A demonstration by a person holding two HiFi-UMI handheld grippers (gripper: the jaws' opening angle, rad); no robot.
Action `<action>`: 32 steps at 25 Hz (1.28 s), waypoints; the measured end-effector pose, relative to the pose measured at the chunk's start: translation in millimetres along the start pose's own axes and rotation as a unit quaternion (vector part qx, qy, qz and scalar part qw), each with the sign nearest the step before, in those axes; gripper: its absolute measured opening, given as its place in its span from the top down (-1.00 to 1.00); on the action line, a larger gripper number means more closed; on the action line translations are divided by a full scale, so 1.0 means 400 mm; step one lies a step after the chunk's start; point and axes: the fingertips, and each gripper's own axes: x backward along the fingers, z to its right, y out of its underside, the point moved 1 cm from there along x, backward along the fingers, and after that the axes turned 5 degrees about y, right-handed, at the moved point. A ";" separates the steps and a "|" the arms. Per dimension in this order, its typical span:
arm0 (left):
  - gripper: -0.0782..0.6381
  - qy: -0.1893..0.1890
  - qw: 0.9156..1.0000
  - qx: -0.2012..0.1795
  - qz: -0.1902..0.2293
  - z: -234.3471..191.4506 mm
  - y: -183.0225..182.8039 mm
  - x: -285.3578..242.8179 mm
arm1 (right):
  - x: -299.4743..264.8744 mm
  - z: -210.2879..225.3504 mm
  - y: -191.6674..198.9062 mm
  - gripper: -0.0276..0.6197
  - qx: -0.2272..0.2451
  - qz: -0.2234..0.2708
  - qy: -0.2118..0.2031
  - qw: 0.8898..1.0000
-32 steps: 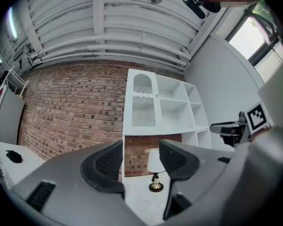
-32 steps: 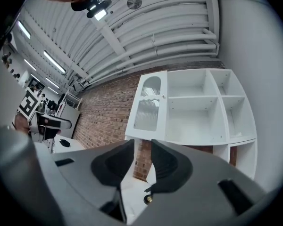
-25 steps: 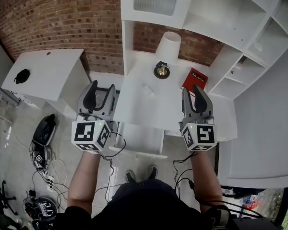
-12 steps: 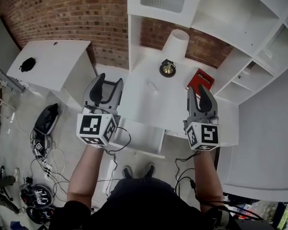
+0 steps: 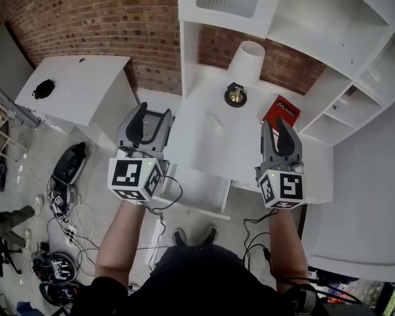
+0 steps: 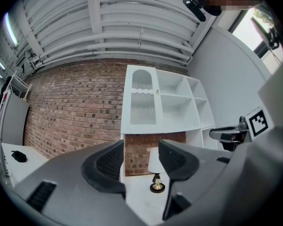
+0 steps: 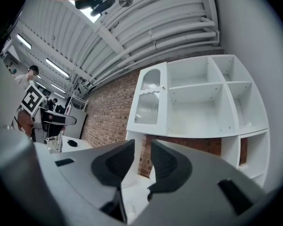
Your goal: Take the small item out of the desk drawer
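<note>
The white desk [image 5: 204, 147] stands under me with its drawer [image 5: 199, 191] pulled out below the front edge. The drawer's inside looks plain white, and I can make out no small item in it. My left gripper [image 5: 147, 125] hovers at the desk's left front corner, jaws apart and empty. In the left gripper view the left gripper [image 6: 141, 163] points level at the lamp. My right gripper [image 5: 279, 133] hangs over the desk's right front part. In its own view the right gripper [image 7: 142, 160] shows a narrow gap with nothing in it.
A lamp [image 5: 243, 71] with a brass base and a red book [image 5: 282, 110] sit at the desk's back. White shelving [image 5: 339, 104] rises on the right. A white side table [image 5: 79, 94] stands left, with cables and gear [image 5: 59, 196] on the floor.
Both grippers have shifted slightly right in the picture along with the view. Their jaws look the same, and nothing was taken or let go.
</note>
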 end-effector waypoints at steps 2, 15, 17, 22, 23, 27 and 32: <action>0.14 0.001 1.000 0.000 0.001 0.000 -0.002 0.001 | 0.002 0.001 0.002 0.59 -0.003 -0.001 0.001 1.000; 0.14 0.009 1.000 0.003 0.001 -0.017 -0.002 0.016 | 0.018 -0.014 -0.015 0.64 -0.003 0.002 0.008 1.000; 0.14 0.010 1.000 0.004 0.002 -0.022 -0.003 0.021 | 0.022 -0.018 -0.017 0.64 -0.005 0.002 0.010 1.000; 0.14 0.015 1.000 0.005 0.002 -0.036 -0.004 0.037 | 0.029 -0.036 -0.028 0.64 -0.002 0.003 0.016 1.000; 0.14 0.017 1.000 0.005 0.002 -0.037 -0.004 0.041 | 0.031 -0.038 -0.029 0.64 -0.002 0.003 0.017 1.000; 0.14 0.022 1.000 0.004 0.003 -0.047 -0.007 0.055 | 0.042 -0.052 -0.034 0.64 -0.001 0.001 0.023 1.000; 0.14 0.029 1.000 0.004 0.006 -0.070 -0.017 0.076 | 0.051 -0.085 -0.050 0.64 0.005 0.002 0.028 1.000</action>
